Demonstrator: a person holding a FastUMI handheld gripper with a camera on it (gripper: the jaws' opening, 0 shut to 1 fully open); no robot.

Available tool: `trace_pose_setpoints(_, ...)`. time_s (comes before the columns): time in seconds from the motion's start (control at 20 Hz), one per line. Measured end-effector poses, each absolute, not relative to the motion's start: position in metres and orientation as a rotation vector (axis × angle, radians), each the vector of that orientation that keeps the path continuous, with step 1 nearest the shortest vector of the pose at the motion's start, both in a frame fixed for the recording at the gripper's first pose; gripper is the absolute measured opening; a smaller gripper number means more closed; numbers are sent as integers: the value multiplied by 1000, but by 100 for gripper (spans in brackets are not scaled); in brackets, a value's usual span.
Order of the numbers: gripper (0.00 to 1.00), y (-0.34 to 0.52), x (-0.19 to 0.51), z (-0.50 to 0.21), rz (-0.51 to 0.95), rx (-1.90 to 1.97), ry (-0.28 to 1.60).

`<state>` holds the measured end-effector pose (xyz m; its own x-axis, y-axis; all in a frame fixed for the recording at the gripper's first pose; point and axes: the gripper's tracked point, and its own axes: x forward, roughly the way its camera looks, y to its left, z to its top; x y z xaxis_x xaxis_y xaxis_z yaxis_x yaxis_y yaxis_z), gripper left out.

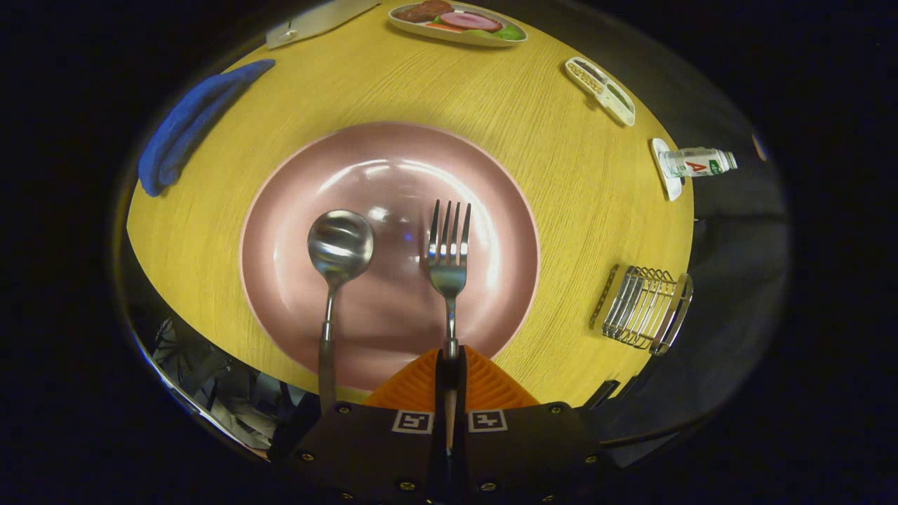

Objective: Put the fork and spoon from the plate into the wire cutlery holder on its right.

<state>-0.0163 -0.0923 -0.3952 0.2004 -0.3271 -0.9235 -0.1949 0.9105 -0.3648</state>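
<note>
A pink plate (pixel 295 210) sits on the yellow wooden table just ahead of my fingers. A metal fork (pixel 449 252) points away from me, its tines over the plate's middle. My gripper (pixel 450 361) is shut on the fork's handle, which runs down between the two fingers. A metal spoon (pixel 339 247) lies on the plate to the left of the fork, bowl up and away, handle reaching past the plate's near rim beside my left finger. The wire cutlery holder (pixel 645 307) stands on the table to the right of the plate, near the table's edge.
A blue cloth (pixel 189 123) lies beyond the plate on the left. At the far side is a dish of food (pixel 456 22), with a small divided tray (pixel 601 90) and a little bottle (pixel 694 163) on the right. The table's near edge runs just behind the plate.
</note>
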Motion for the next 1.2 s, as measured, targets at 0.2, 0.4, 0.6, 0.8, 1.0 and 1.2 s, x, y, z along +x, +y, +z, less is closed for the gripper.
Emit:
trace_pose_setpoints(0.2,4,-104,-15,-363,-185,-436,1343)
trace_pose_setpoints(0.4,4,-124,-17,-331,-261,-432,1317)
trace_pose_setpoints(0.6,4,-148,-21,-306,-338,-401,1291)
trace_pose_setpoints(0.8,4,-179,-28,-287,-418,-346,1271)
trace_pose_setpoints(1.0,4,-214,-39,-269,-497,-292,1284)
trace_pose_setpoints(1.2,4,-247,-52,-270,-559,-240,1332)
